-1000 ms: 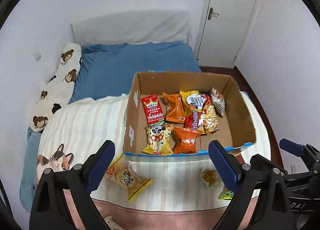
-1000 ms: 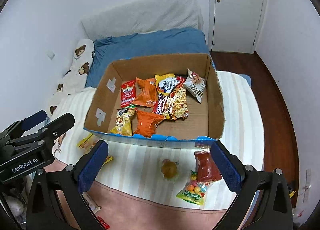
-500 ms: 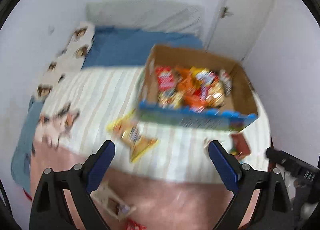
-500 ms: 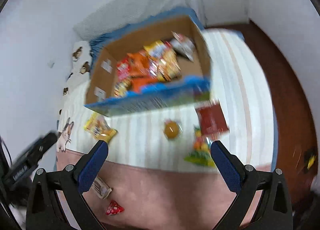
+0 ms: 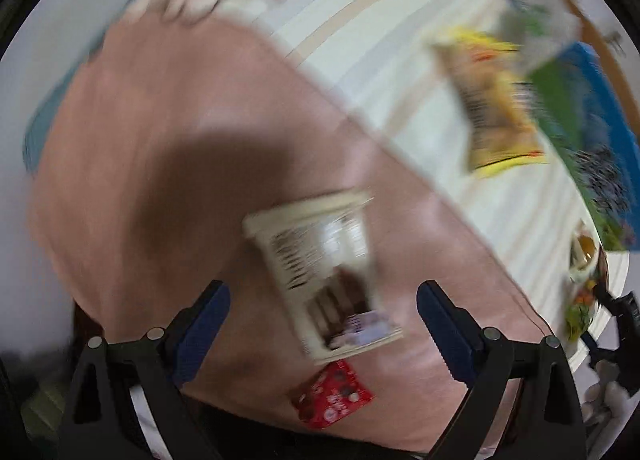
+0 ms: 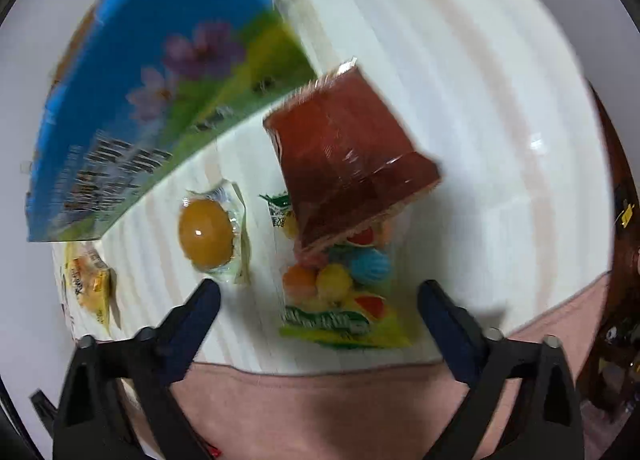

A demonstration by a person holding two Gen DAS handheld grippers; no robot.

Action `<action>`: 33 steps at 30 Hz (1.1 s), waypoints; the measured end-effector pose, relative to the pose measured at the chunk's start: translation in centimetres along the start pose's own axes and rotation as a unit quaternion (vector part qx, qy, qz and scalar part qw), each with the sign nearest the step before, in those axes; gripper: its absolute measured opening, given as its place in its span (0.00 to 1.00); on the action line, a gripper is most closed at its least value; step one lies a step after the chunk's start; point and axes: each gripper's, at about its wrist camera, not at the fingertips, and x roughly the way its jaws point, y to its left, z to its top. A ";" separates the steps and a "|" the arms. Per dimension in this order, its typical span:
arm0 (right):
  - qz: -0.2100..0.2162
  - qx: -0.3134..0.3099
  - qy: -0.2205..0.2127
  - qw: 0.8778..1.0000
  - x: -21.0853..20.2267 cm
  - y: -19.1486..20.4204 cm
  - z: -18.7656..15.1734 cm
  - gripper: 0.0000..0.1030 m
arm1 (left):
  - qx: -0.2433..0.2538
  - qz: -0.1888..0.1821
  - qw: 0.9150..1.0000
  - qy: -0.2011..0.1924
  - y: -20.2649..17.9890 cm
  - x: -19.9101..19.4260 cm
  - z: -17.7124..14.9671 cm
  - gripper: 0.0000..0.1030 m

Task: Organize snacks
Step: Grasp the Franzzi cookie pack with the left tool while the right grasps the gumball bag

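On the bed, going left to right: the left tongs (image 5: 322, 310) are spread wide with nothing in them, hanging over the pink blanket (image 5: 168, 148). Right between the tips, a bit ahead, is a cream wafer packet (image 5: 324, 268). Its long axis runs pretty much straight away from the tongs, tilted a little, so the tips sit either side of its narrow width. A small red packet (image 5: 332, 396) lies just below it, nearer the camera. This view is badly blurred, so I can't read any labels. Further right on the striped sheet (image 5: 400, 60) there's a yellow chip bag (image 5: 492, 100) beside the blue box (image 5: 592, 108).

Over on the right side, the right tongs (image 6: 320, 308) are also wide open and empty. Straight ahead between the tips is a bag of colourful candy (image 6: 340, 288), with a dark red packet (image 6: 348, 156) lying partly on top of its far end. A jelly cup (image 6: 208, 236) sits just off the left tip, close to the side of the box.

My guess is each hand goes for what's straight in front: left for the wafers, right for the candy bag. The right one looks trickier, since the red packet overlaps the bag and could get dragged along.
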 end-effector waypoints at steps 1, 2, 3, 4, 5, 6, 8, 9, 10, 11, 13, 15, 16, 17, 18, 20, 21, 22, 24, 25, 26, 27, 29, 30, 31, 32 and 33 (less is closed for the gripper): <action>-0.011 -0.006 0.000 1.000 0.6 0.3 -0.1 0.83 | -0.015 -0.008 1.000 0.015 0.7 0.7 0.0 0.93; -0.022 -0.015 -0.004 1.000 0.8 0.7 -0.2 0.80 | -0.033 -0.022 0.999 0.031 1.4 1.5 -0.1 0.93; -0.028 -0.023 -0.009 0.999 1.0 1.0 -0.5 0.74 | -0.044 -0.031 0.998 0.039 1.7 1.9 -0.1 0.93; -0.029 -0.030 -0.011 0.999 1.1 1.3 -0.8 0.70 | -0.054 -0.046 0.996 0.046 1.8 2.5 -0.1 0.93; -0.031 -0.039 -0.011 0.999 1.1 1.5 -1.2 0.64 | -0.061 -0.057 0.995 0.055 1.7 3.1 0.0 0.93; -0.029 -0.047 -0.010 0.998 1.2 1.7 -1.6 0.64 | -0.063 -0.060 0.994 0.062 1.6 3.7 0.1 0.93; -0.025 -0.064 0.002 0.998 1.3 1.9 -3.0 0.64 | -0.065 -0.070 0.993 0.069 0.9 5.1 0.6 0.92; -0.025 -0.073 0.008 0.997 1.4 2.1 -3.8 0.64 | -0.063 -0.070 0.993 0.071 0.5 5.7 0.8 0.87; -0.024 -0.078 0.014 0.997 1.5 2.2 -4.4 0.64 | -0.060 -0.076 0.993 0.068 0.0 6.1 0.9 0.72; -0.022 -0.085 0.023 0.996 1.6 2.2 -5.3 0.64 | -0.053 -0.069 0.994 0.065 -0.5 6.2 1.0 0.68; -0.018 -0.095 0.037 0.995 1.7 2.2 -7.2 0.63 | -0.016 -0.059 0.997 0.045 -2.2 5.9 1.0 0.57; -0.013 -0.104 0.051 0.993 1.9 2.2 -8.6 0.63 | 0.031 -0.051 0.998 0.035 -4.3 5.7 0.8 0.55; -0.012 -0.109 0.058 0.992 2.0 2.2 -9.3 0.63 | 0.059 -0.046 0.997 0.030 -5.7 5.7 0.6 0.55; -0.010 -0.112 0.065 0.992 2.2 2.1 -9.9 0.63 | 0.078 -0.042 0.996 0.026 -6.8 5.6 0.3 0.55; -0.009 -0.117 0.072 0.990 2.4 2.0 -10.7 0.63 | 0.103 -0.038 0.994 0.021 -8.1 5.6 0.0 0.55; -0.010 -0.125 0.083 0.989 2.9 2.0 -12.0 0.63 | 0.155 -0.026 0.988 0.013 -10.8 5.4 -1.0 0.55; -0.010 -0.128 0.086 0.988 2.9 2.2 -12.3 0.63 | 0.177 -0.023 0.984 0.012 -11.9 5.5 -1.5 0.55; -0.012 -0.133 0.088 0.987 3.1 2.3 -12.7 0.63 | 0.203 -0.018 0.979 0.013 -13.4 5.6 -2.2 0.55; -0.014 -0.137 0.087 0.987 3.2 2.3 -13.2 0.63 | 0.232 -0.011 0.973 0.014 -14.9 6.0 -3.1 0.55; -0.014 -0.138 0.088 0.986 3.3 2.1 -13.5 0.63 | 0.245 -0.005 0.969 0.015 -15.8 6.2 -3.6 0.55; -0.012 -0.135 0.087 0.987 3.2 1.6 -13.6 0.63 | 0.252 -0.002 0.967 0.017 -16.2 6.6 -3.8 0.55; -0.006 -0.127 0.087 0.988 3.3 1.5 -13.6 0.65 | 0.259 0.003 0.966 0.027 -16.7 7.1 -4.0 0.56; 0.007 -0.111 0.092 0.990 3.4 1.2 -12.5 0.70 | 0.257 0.009 0.966 0.036 -17.2 7.7 -3.9 0.57; 0.017 -0.100 0.094 0.990 3.6 1.0 -12.3 0.71 | 0.254 0.010 0.966 0.038 -17.3 7.9 -3.7 0.58; 0.021 -0.095 0.093 0.991 3.7 1.1 -12.1 0.71 | 0.251 0.010 0.967 0.042 -17.4 8.1 -3.6 0.59; 0.024 -0.091 0.091 0.991 3.6 0.9 -11.7 0.71 | 0.247 0.010 0.968 0.044 -17.4 8.1 -3.5 0.59; 0.028 -0.086 0.089 0.992 3.6 0.8 -11.5 0.71 | 0.242 0.010 0.969 0.045 -17.3 8.2 -3.4 0.59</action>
